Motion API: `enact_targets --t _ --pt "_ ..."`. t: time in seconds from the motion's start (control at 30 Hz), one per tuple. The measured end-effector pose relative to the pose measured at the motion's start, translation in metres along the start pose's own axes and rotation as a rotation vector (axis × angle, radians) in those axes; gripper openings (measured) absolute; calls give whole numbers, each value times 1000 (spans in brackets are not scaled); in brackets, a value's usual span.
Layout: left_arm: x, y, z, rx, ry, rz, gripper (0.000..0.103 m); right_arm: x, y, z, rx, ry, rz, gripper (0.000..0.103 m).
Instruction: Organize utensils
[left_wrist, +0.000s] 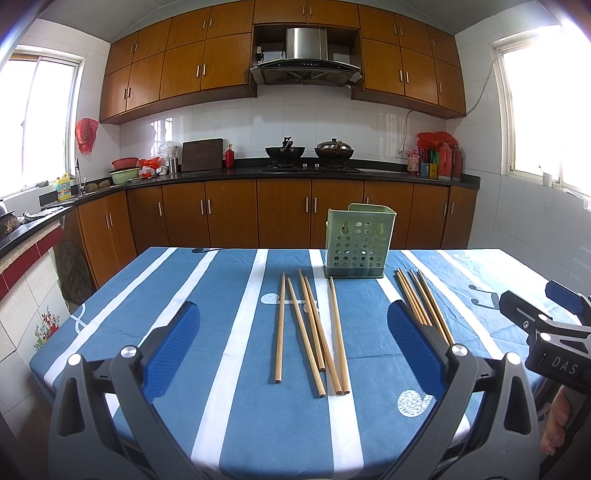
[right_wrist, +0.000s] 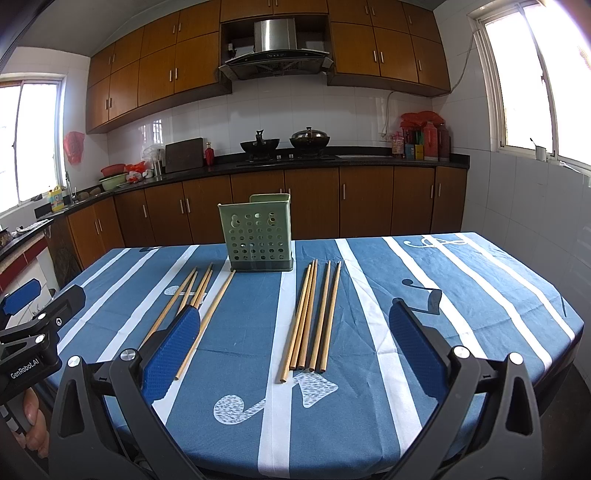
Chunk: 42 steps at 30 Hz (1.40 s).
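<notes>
Jaws on both grippers stand wide and hold nothing: the left gripper (left_wrist: 291, 328) and the right gripper (right_wrist: 295, 328) hover low over the near edge of the table (right_wrist: 498, 295), each with its blue pads spread well apart. A hand (left_wrist: 557, 424) shows at the lower right of the left wrist view, under the right gripper's body.

Just past the pads lie the utensils. The left group of chopsticks (left_wrist: 314, 332) is loosely fanned, five sticks with some crossing near their middles. The right group of chopsticks (right_wrist: 310, 317) lies tidier, five sticks almost parallel and touching along their length, near ends roughly level.

Beyond both groups, at the far middle of the table, stands the green perforated holder (right_wrist: 258, 236), upright, its open top facing up and apparently empty.

The step in hand looks like the first pick. It probably goes best if the right gripper closes across the neat bundle near its middle, so the sticks stay level when lifted, then tips them upright before lowering into the holder. The fanned group likely needs taking one or two at a time, since thin round sticks tend to roll and slip out of a flat pinch.
</notes>
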<state>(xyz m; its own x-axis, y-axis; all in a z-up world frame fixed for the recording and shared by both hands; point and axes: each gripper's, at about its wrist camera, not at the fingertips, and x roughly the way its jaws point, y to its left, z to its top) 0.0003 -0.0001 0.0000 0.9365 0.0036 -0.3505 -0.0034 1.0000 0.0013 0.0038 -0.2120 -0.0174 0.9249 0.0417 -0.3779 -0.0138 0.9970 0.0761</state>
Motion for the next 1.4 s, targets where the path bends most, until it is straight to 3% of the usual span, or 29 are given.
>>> enact_targets --t 0.57,0.77,0.87,0.93,1.03,1.23,1.4 --pt "11 3 -3 -5 40 4 99 17 -9 -6 22 51 -20 101" --pt "39 11 -9 -11 111 32 99 42 -20 -9 35 117 -70 101" --pt "57 21 -12 -20 172 54 99 65 -28 -10 39 191 -135 101" --pt "68 28 -13 -21 207 74 99 83 -41 -13 60 249 -154 96" --pt "83 38 -16 -23 248 96 99 110 -54 -16 120 340 -151 72" --pt "107 62 -20 -66 312 119 99 152 -60 -20 166 466 -106 40" --pt "125 70 -21 -65 360 111 99 173 -54 -24 149 524 -81 33"
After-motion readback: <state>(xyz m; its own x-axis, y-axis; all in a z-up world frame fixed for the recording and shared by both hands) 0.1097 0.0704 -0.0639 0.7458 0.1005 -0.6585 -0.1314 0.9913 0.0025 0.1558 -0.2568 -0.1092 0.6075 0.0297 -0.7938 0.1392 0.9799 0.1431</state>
